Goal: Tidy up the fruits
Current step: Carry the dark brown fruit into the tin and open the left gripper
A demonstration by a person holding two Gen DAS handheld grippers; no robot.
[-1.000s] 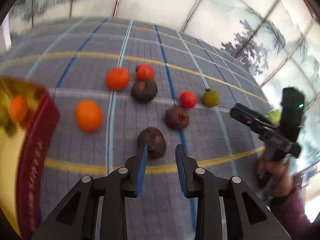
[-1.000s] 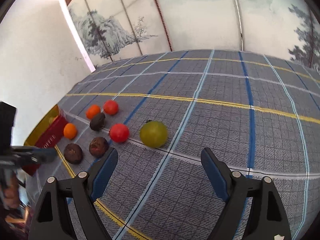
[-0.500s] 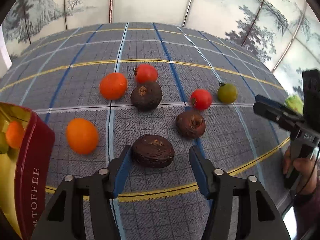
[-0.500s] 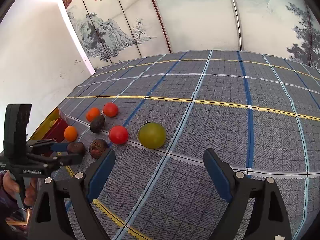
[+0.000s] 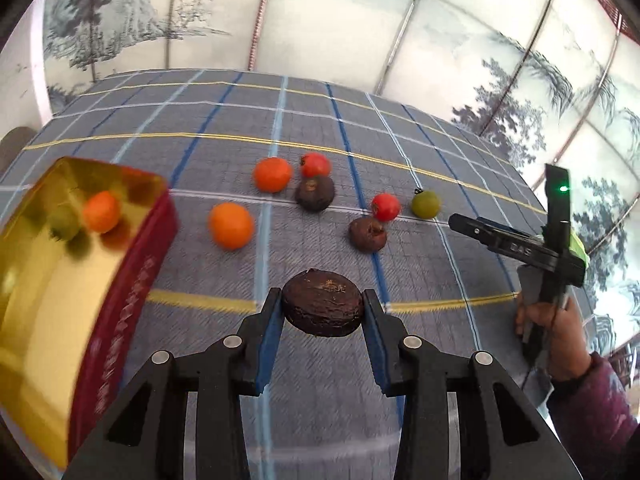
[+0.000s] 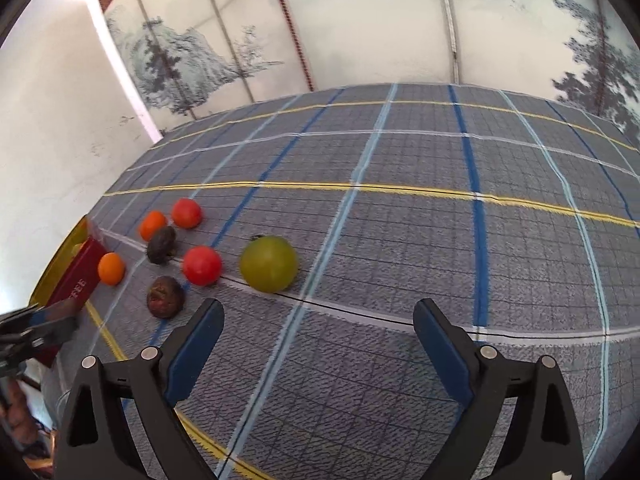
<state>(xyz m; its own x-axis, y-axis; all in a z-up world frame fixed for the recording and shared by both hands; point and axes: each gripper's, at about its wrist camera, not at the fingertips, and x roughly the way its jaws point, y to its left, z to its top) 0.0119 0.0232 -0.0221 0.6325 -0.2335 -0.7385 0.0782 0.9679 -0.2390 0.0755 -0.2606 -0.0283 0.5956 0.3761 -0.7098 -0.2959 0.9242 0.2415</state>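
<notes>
Here, the left gripper (image 5: 323,307) clamps a dark brown fruit (image 5: 323,303) between its blue pads, both jaws touching its sides. Left of these jaws stands a red-and-gold tin (image 5: 132,280) containing an orange fruit (image 5: 101,212). Ahead of them, six loose fruits lie on the plaid tablecloth (image 5: 320,120). The right gripper (image 6: 318,336) is spread wide and grips nothing; a green fruit (image 6: 269,264) lies just ahead of its jaws.

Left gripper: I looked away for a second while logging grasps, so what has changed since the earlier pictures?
The left gripper closed its jaws on the dark brown fruit and lifted it toward the tin. The right gripper stayed open and empty; the other fruits stayed on the cloth.
</notes>
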